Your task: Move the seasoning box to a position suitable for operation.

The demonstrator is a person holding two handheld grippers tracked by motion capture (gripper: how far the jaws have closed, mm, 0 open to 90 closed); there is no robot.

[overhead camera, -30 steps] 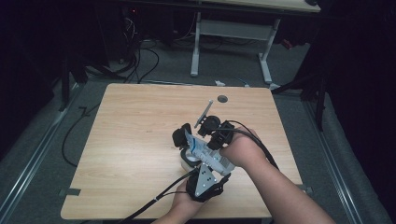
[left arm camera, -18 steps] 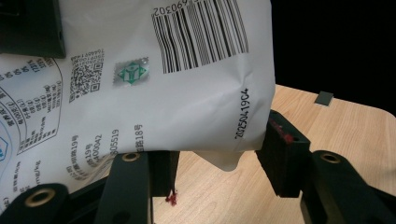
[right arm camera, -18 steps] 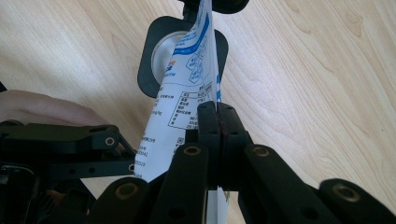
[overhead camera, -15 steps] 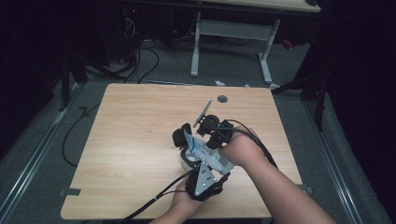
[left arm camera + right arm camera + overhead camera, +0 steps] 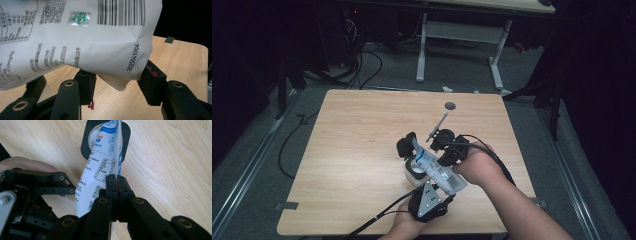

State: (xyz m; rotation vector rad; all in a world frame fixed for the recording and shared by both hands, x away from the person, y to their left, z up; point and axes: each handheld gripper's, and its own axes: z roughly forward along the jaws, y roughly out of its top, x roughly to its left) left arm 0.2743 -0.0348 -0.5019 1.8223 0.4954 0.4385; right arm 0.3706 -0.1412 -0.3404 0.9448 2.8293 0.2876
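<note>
Pouch (image 5: 105,157) barely moved, pinched in right tool (image 5: 117,182)

The wooden table (image 5: 362,150) has a light grain and rounded corners, and a small round grey cap (image 5: 450,106) sits in its top near the far edge. It stands on grey carpet (image 5: 257,165). Black cables (image 5: 362,65) loop over the floor beyond the far left corner, and another cable (image 5: 287,145) runs along the left side. Farther back stands a second desk with white legs (image 5: 422,50) and a crossbar between them. The room around is dark.
</note>
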